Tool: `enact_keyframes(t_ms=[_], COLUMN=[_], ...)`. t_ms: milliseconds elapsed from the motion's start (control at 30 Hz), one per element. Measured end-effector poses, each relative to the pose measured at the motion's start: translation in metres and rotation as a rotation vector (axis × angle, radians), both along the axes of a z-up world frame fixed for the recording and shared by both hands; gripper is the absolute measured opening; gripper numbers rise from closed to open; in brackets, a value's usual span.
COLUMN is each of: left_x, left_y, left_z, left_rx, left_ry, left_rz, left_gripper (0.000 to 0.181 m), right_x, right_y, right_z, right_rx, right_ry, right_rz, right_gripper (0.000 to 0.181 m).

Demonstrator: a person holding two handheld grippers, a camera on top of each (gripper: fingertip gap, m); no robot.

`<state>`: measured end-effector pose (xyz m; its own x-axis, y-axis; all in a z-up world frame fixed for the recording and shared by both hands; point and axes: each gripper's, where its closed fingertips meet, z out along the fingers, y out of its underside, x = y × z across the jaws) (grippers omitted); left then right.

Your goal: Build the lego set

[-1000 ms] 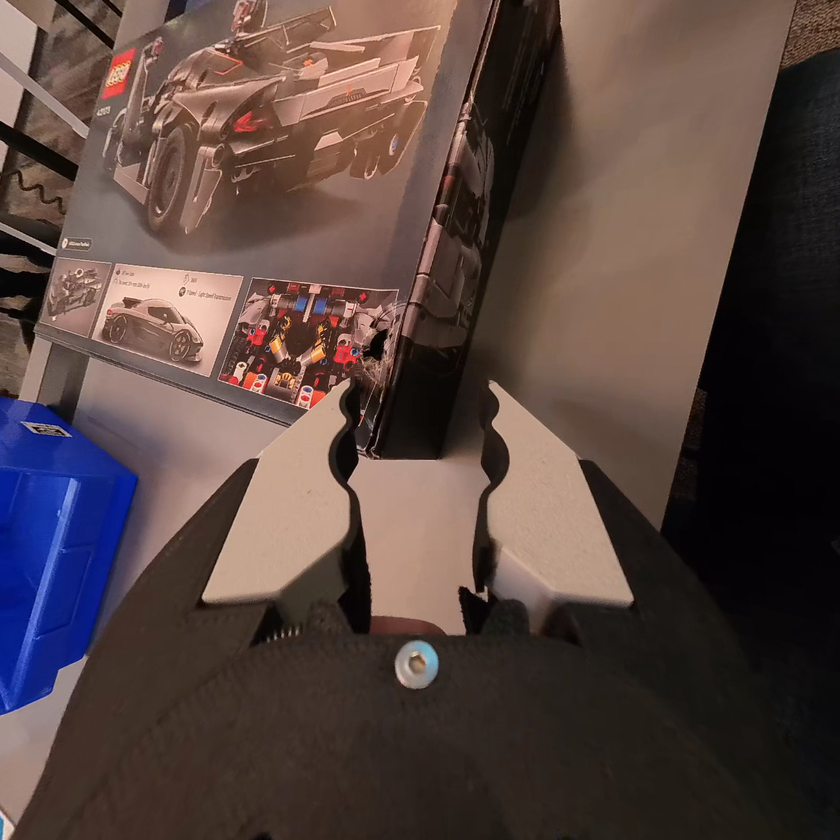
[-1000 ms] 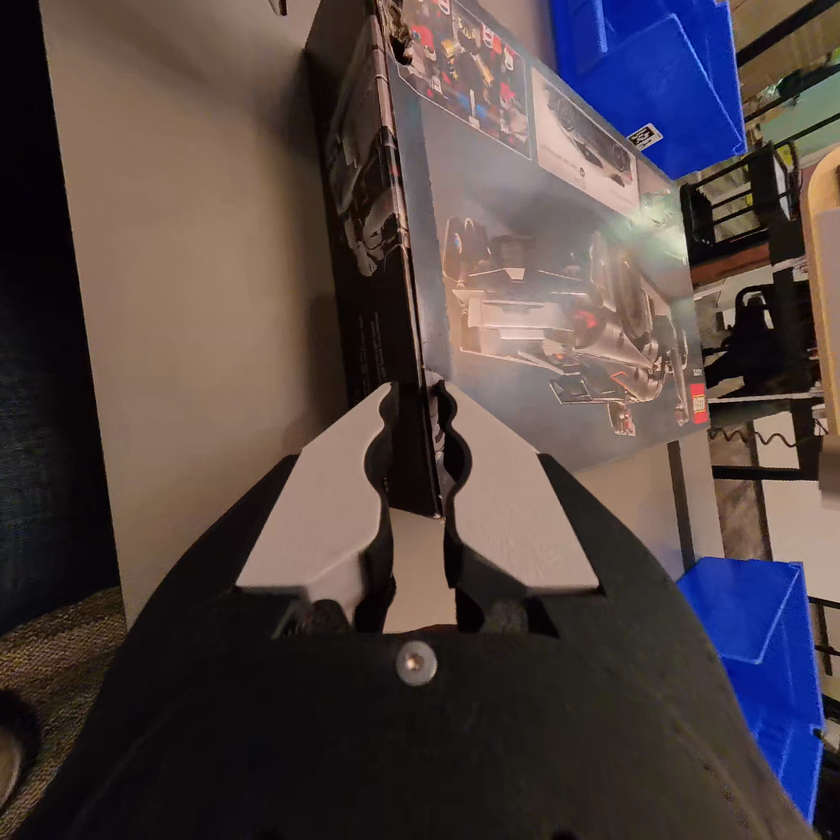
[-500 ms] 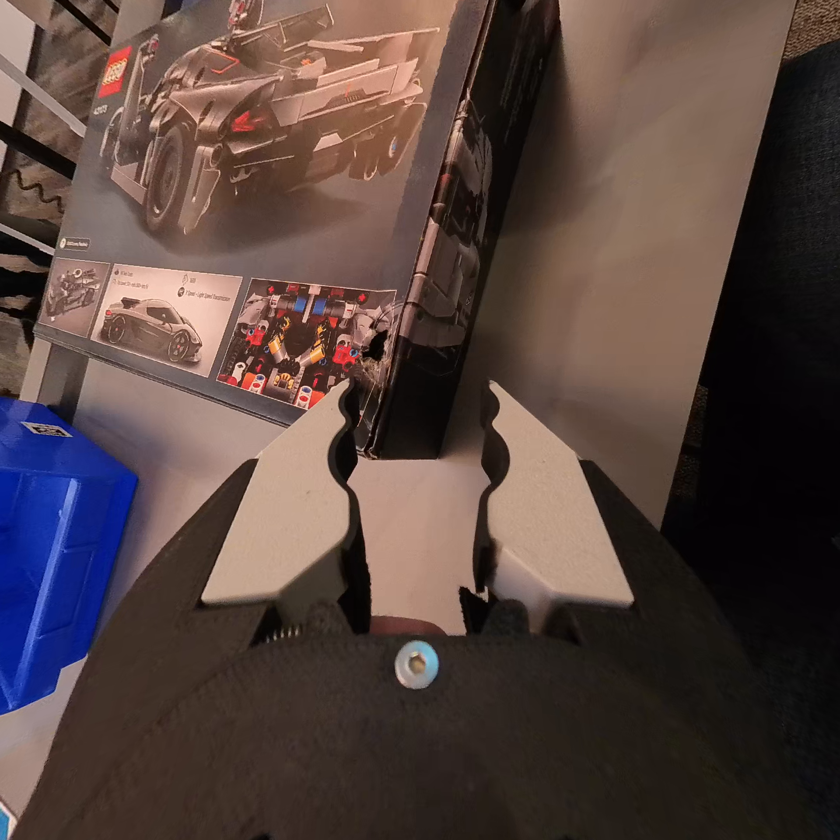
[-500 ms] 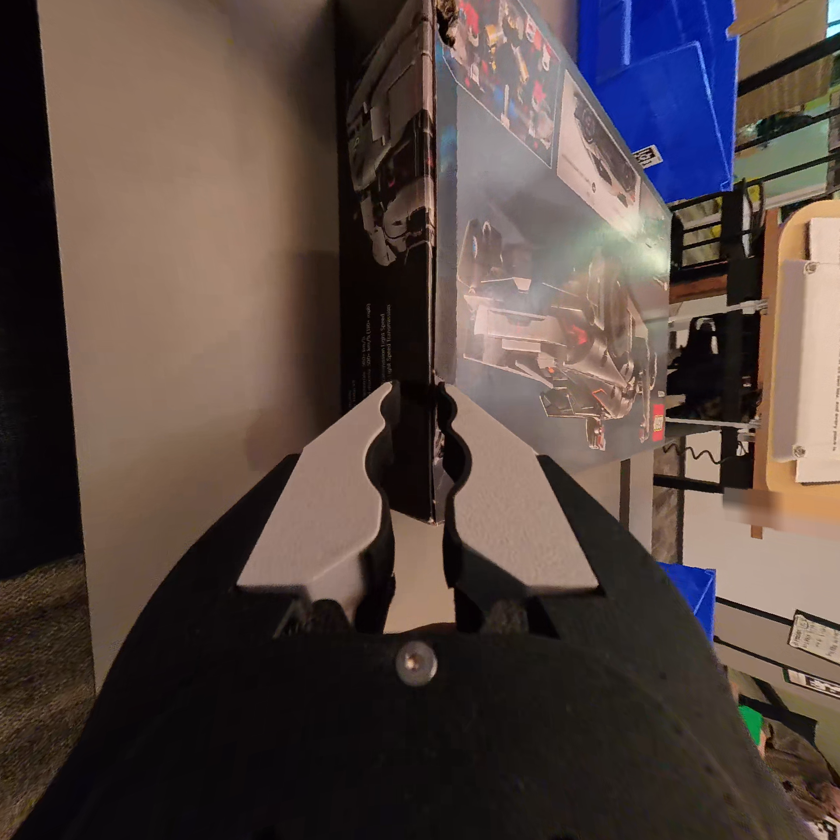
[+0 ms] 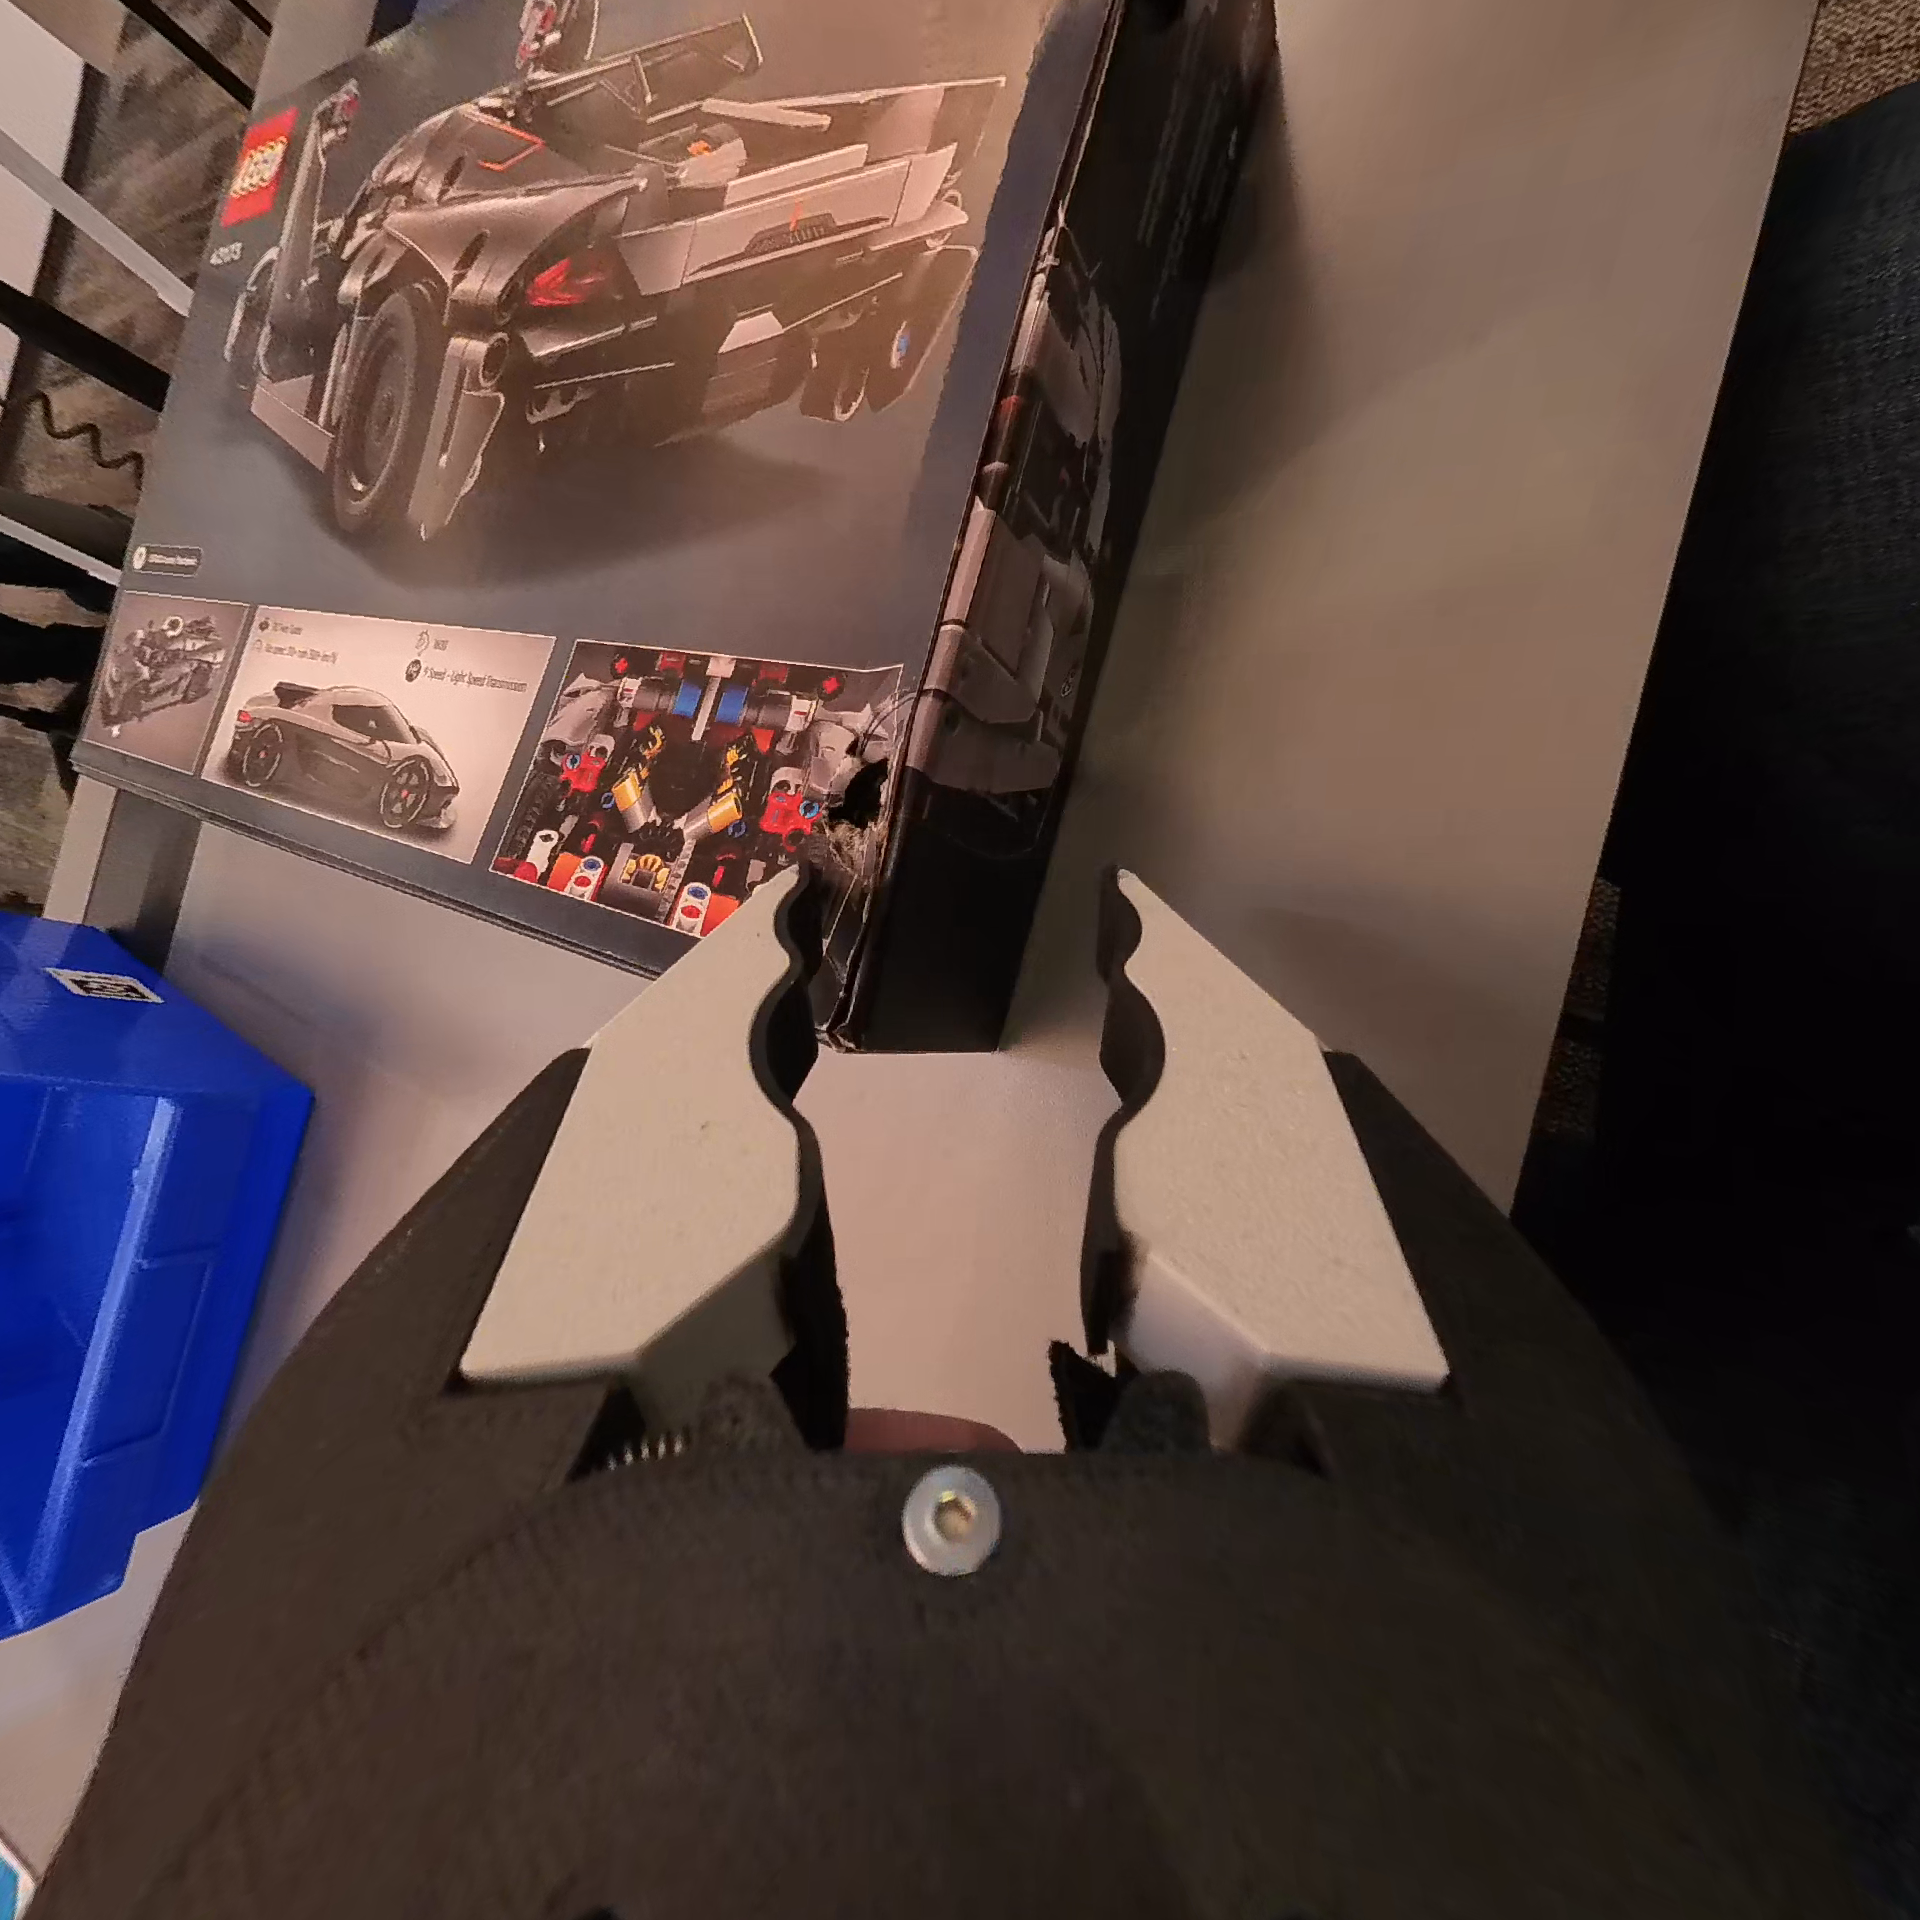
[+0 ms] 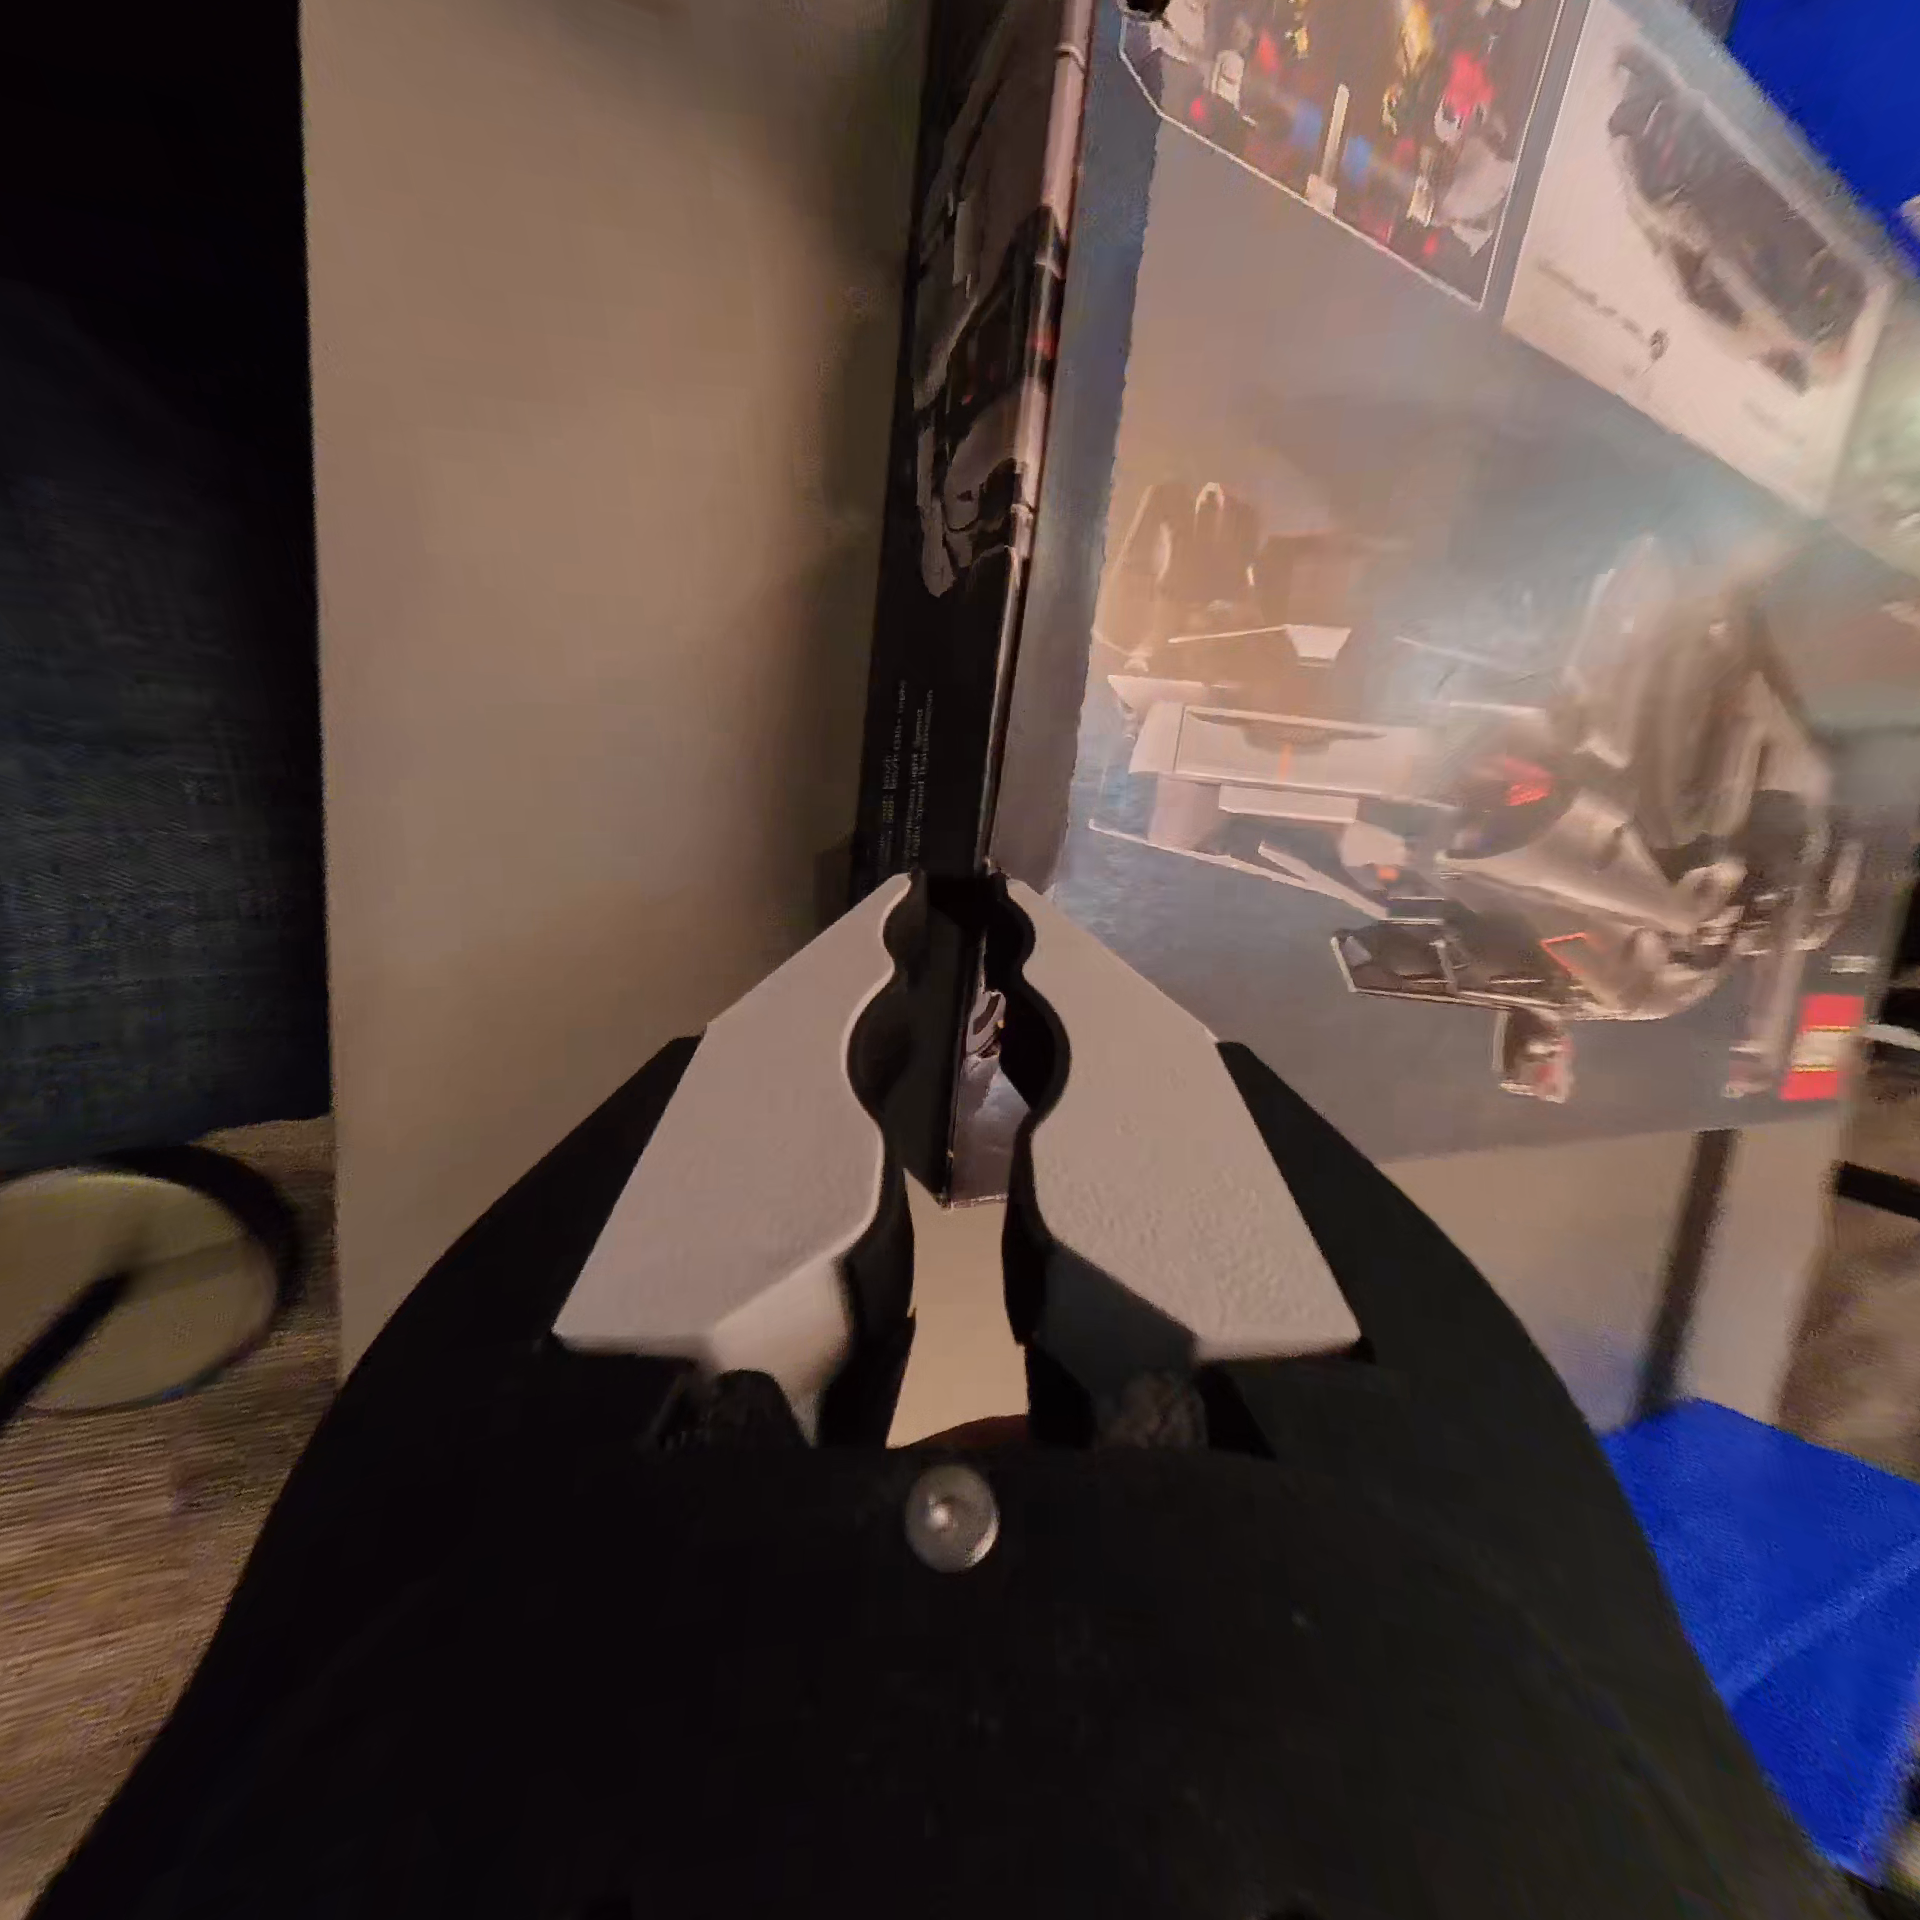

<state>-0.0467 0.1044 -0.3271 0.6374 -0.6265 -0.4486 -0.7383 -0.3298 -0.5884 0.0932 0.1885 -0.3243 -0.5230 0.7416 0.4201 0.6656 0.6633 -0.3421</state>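
The lego box [image 5: 582, 436] runs off the top edge in the left wrist view, and its near corner sits partly behind one of the left gripper's fingers [image 5: 665, 1164]. In the right wrist view the box's far side is smeared with blur, as is the blue bin [image 6: 1787, 1621] below it.

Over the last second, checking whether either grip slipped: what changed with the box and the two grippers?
The right gripper stayed shut on the box corner and swung, bringing a blue bin under it. The left gripper stayed open, its fingers astride the other corner, unmoved.
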Motion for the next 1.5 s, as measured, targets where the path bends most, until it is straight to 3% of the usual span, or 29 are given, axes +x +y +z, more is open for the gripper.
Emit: enact_keyframes(t_ms=[33,133,300,600,1067,1300,1500], left_x=[0.000,0.000,-0.002,-0.002,-0.002,-0.001,-0.001], left_y=[0.000,0.000,0.000,0.001,0.000,0.000,0.001], left_z=[0.000,0.000,0.000,0.001,0.001,0.000,0.000], left_rx=[0.000,-0.001,0.003,0.005,0.003,0.002,0.000], left_ry=[0.000,0.002,0.010,0.009,0.016,0.023,0.023], left_rz=[-0.001,-0.001,0.003,0.001,0.001,-0.001,-0.001], left_gripper=[0.051,0.051,0.052,0.051,0.052,0.053,0.053], right_x=[0.000,0.001,0.000,0.001,0.000,0.000,0.001], right_y=[0.000,-0.002,-0.004,0.002,0.003,0.006,0.004], right_z=[0.000,-0.001,0.005,0.010,0.007,-0.009,-0.012], right_rx=[-0.054,-0.215,-0.242,0.058,0.121,0.120,-0.025], right_ry=[-0.019,-0.088,-0.031,0.181,0.246,0.191,0.064], right_rz=[-0.019,-0.054,-0.053,-0.051,-0.106,-0.147,-0.141], right_gripper=[0.007,0.007,0.012,0.017,0.018,0.022,0.016])
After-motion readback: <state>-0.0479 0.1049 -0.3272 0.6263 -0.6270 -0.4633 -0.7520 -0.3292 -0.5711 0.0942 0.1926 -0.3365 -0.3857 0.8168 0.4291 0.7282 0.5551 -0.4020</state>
